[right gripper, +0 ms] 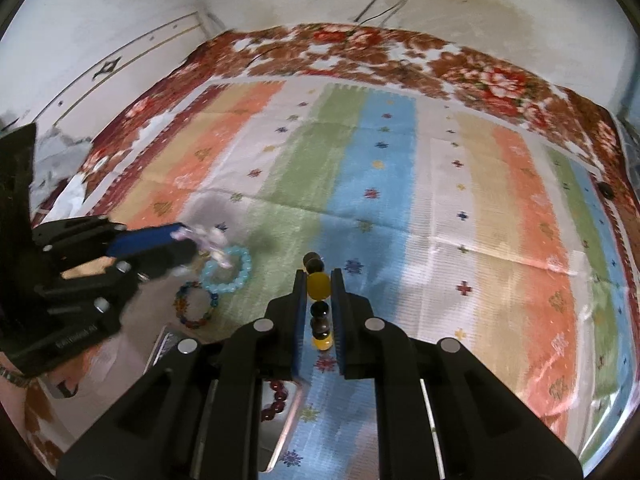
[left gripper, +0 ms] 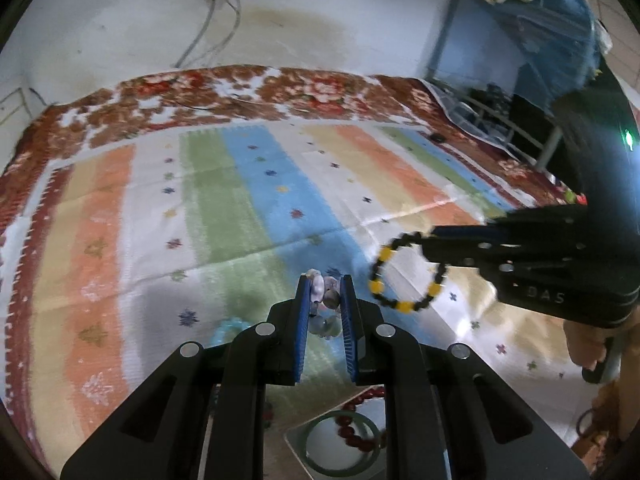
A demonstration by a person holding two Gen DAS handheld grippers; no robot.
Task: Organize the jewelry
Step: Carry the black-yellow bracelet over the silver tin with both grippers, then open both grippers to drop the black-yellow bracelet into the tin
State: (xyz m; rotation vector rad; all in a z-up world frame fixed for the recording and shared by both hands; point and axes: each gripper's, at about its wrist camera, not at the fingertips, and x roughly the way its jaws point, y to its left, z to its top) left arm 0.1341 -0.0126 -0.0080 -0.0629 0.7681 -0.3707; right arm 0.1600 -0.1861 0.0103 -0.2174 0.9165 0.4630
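Observation:
My left gripper [left gripper: 325, 295] is shut on a pale lilac bead bracelet [left gripper: 320, 289], held above the striped cloth. In the right wrist view that left gripper [right gripper: 188, 242] comes in from the left with the lilac bracelet [right gripper: 210, 240] dangling from its tips. My right gripper [right gripper: 319, 285] is shut on a black and yellow bead bracelet [right gripper: 318, 284]. In the left wrist view the same bracelet [left gripper: 404, 276] hangs as a loop from the right gripper [left gripper: 430, 246]. A light blue bracelet [right gripper: 228, 268] and a multicoloured bracelet [right gripper: 196, 306] lie on the cloth.
A metal tray [left gripper: 296, 438] below the left gripper holds a green bangle [left gripper: 344, 446] and a dark red bead bracelet [left gripper: 356, 426]. The tray's edge [right gripper: 290, 426] and the red beads [right gripper: 278, 394] show under the right gripper. A floral blanket [right gripper: 360, 52] borders the striped cloth [right gripper: 400, 200].

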